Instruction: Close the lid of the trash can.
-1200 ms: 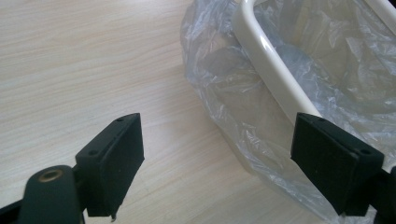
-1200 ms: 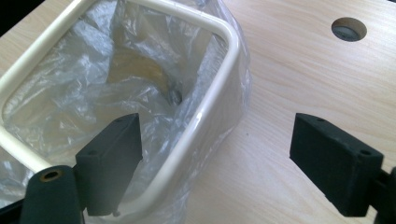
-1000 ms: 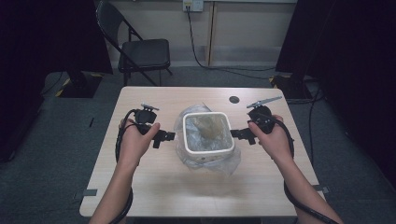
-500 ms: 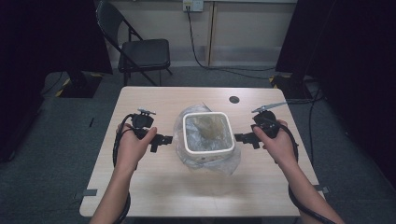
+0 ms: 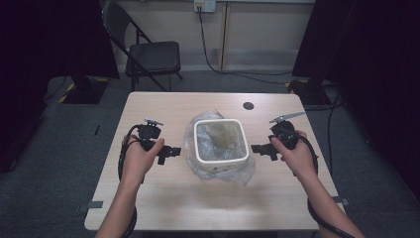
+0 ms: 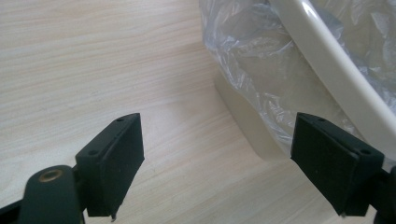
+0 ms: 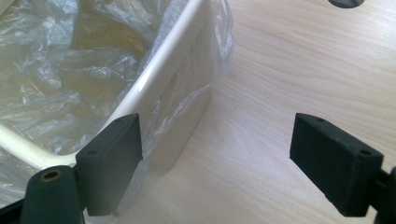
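We see both hand-held grippers, left (image 5: 174, 151) and right (image 5: 255, 148), gaping empty beside the white square plastic-lined bin (image 5: 221, 141) on the wooden bench (image 5: 163, 198); grasping seemingly remains ahead.

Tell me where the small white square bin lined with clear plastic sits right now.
In the high view, the small white square bin stands mid-table between the left gripper and the right gripper, both open, neither touching it.
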